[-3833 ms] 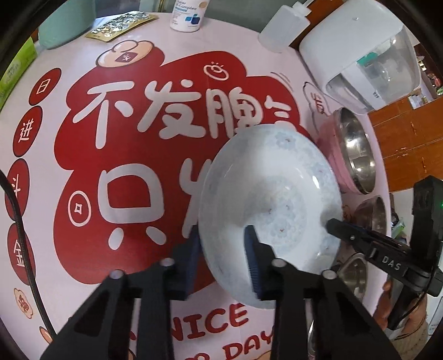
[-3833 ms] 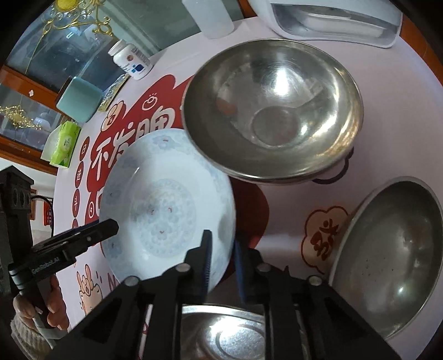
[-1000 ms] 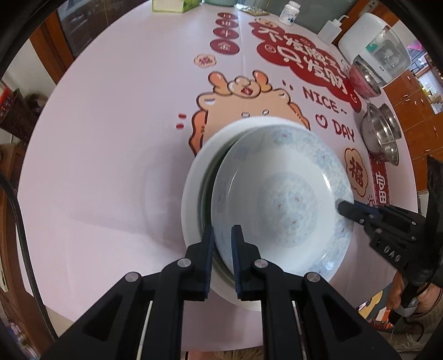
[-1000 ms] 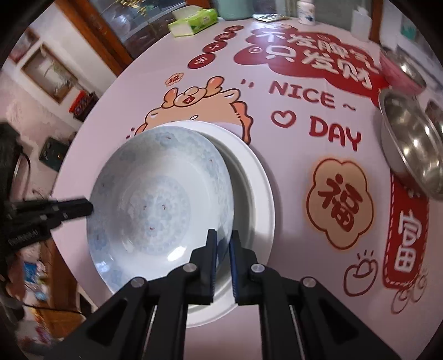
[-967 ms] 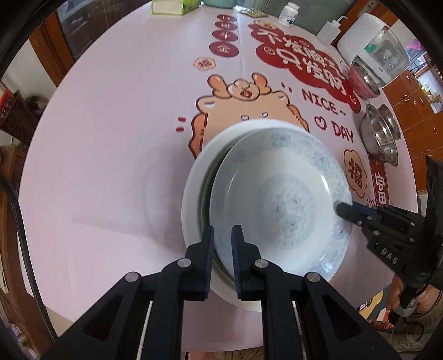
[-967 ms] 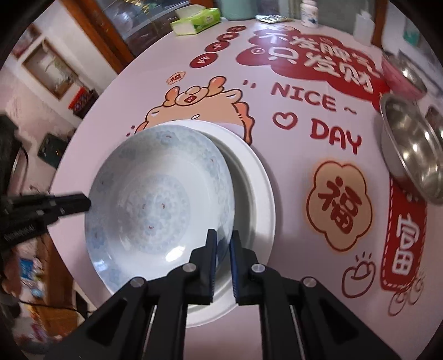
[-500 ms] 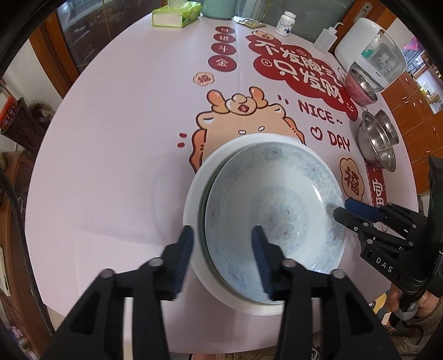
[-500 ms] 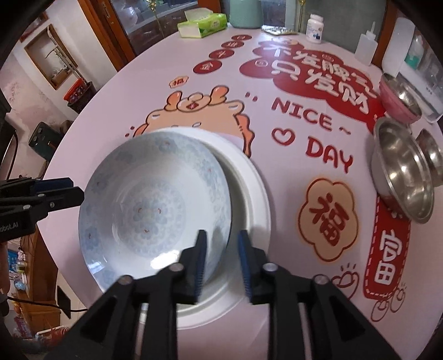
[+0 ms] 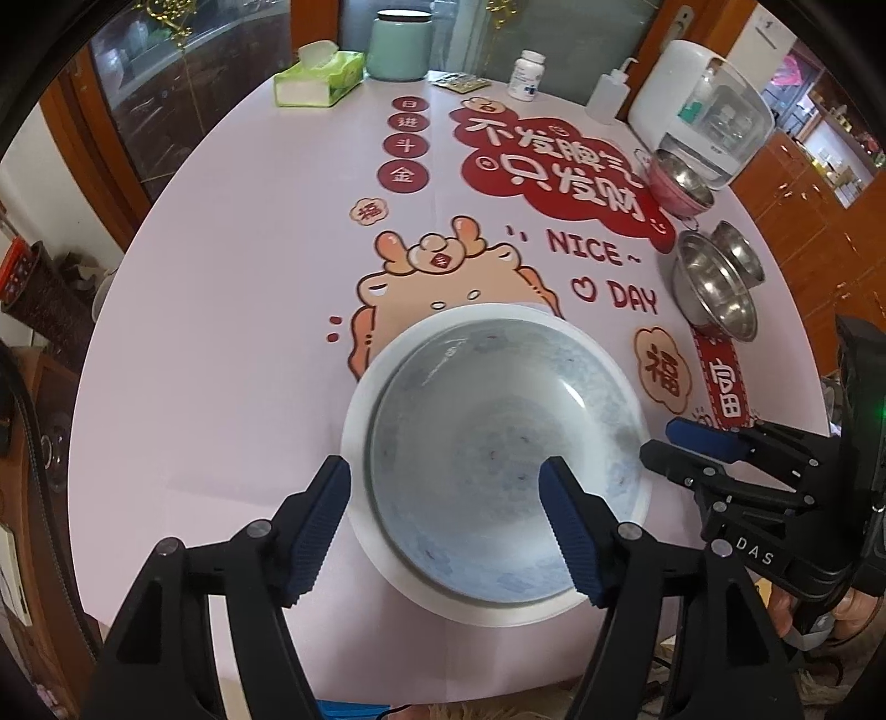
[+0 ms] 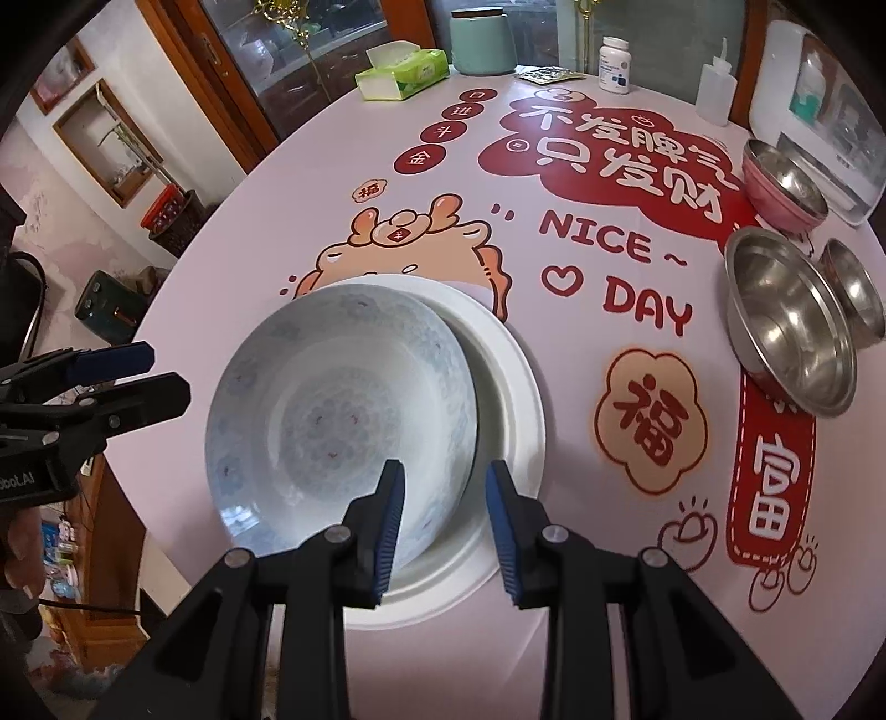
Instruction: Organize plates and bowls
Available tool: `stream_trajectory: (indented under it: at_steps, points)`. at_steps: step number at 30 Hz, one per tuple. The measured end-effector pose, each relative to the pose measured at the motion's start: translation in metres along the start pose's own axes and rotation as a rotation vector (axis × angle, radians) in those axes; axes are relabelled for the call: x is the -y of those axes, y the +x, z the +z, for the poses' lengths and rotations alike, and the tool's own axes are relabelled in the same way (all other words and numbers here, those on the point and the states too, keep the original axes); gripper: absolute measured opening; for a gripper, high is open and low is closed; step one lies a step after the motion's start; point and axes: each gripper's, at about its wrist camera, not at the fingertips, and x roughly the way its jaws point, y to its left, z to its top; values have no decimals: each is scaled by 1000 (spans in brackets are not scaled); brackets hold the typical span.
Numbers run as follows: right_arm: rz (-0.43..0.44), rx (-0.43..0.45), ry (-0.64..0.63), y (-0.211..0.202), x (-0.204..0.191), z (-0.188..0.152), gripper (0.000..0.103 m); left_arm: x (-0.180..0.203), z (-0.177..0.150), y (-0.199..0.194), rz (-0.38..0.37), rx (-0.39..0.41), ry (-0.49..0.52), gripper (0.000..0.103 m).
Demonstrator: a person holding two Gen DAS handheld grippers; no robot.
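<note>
A blue-patterned white plate (image 9: 498, 471) (image 10: 332, 421) lies in a larger plain white plate (image 9: 354, 443) (image 10: 515, 399) near the table's front edge, shifted toward the white plate's left in the right wrist view. My left gripper (image 9: 443, 482) hangs above the patterned plate's near rim. Its jaws are opening and the pads touch nothing. My right gripper (image 10: 444, 476) stands open above the rim on the opposite side, clear of it. Each gripper shows in the other's view: the right gripper (image 9: 659, 440), the left gripper (image 10: 166, 371).
A large steel bowl (image 10: 786, 327), a small steel bowl (image 10: 853, 288) and a pink bowl (image 10: 781, 183) sit at the right. At the far edge stand a tissue box (image 9: 318, 77), a teal canister (image 9: 398, 44), a pill bottle (image 9: 526, 75), a squeeze bottle (image 9: 609, 91) and a white appliance (image 9: 703, 111).
Both grippers were shut on the patterned plate's rim; they have opened, let it go and risen. The plate now rests in the white plate.
</note>
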Motion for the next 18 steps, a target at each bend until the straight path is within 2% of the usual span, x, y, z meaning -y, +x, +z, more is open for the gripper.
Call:
stream_trajectory:
  at_steps: [7, 9, 16, 18]
  points:
    - [-3, 34, 19, -20, -5, -11, 30, 13, -1, -19, -28, 42, 39, 72]
    - [-8, 52, 25, -28, -6, -14, 30, 16, -2, -26, -30, 62, 48, 77]
    - [-23, 100, 30, -54, -11, -23, 30, 28, -3, -49, -52, 132, 94, 79]
    - [-26, 114, 31, -61, -12, -25, 30, 32, -3, -52, -62, 139, 108, 83]
